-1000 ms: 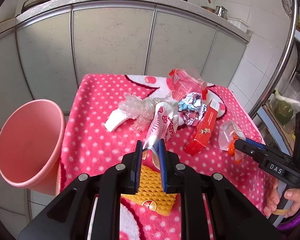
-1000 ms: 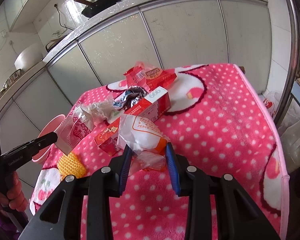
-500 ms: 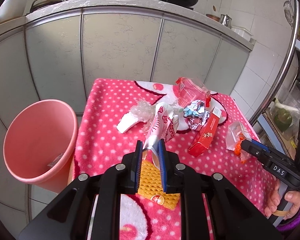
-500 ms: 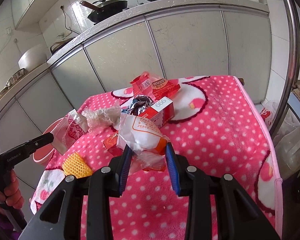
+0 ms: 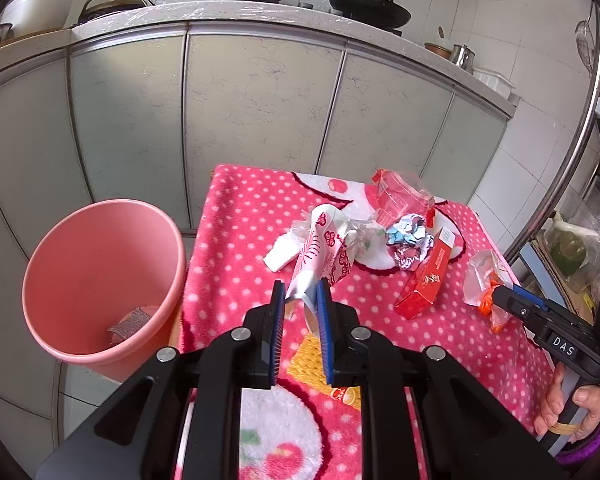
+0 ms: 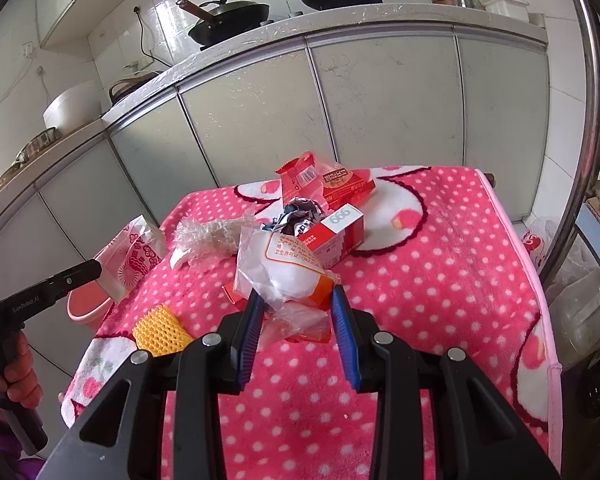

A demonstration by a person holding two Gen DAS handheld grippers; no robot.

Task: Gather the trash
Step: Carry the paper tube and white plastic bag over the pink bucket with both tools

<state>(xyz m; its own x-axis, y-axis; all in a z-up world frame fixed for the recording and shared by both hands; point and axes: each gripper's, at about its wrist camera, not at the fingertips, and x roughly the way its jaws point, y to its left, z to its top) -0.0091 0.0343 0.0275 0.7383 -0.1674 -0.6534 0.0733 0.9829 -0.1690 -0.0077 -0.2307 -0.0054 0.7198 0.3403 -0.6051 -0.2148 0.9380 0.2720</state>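
Observation:
My left gripper (image 5: 301, 294) is shut on a crushed white paper cup with red flowers (image 5: 322, 246), held above the pink polka-dot table cover (image 5: 236, 240). The cup also shows in the right wrist view (image 6: 134, 258). My right gripper (image 6: 296, 300) is shut on a clear plastic wrapper with white and orange contents (image 6: 284, 268), lifted above the table; it also shows in the left wrist view (image 5: 485, 280). A pink trash bin (image 5: 100, 280) stands left of the table with a scrap inside.
On the table lie a red carton (image 5: 426, 280), crumpled foil (image 5: 408, 238), a red snack wrapper (image 5: 398, 196), clear bubble plastic (image 6: 210, 234) and a yellow foam net (image 6: 160, 328). Grey cabinets (image 5: 260, 100) stand behind, a metal rack (image 5: 560, 168) to the right.
Both grippers have risen and pulled back with their trash held. The left gripper has shifted toward the bin, which now shows its inside.

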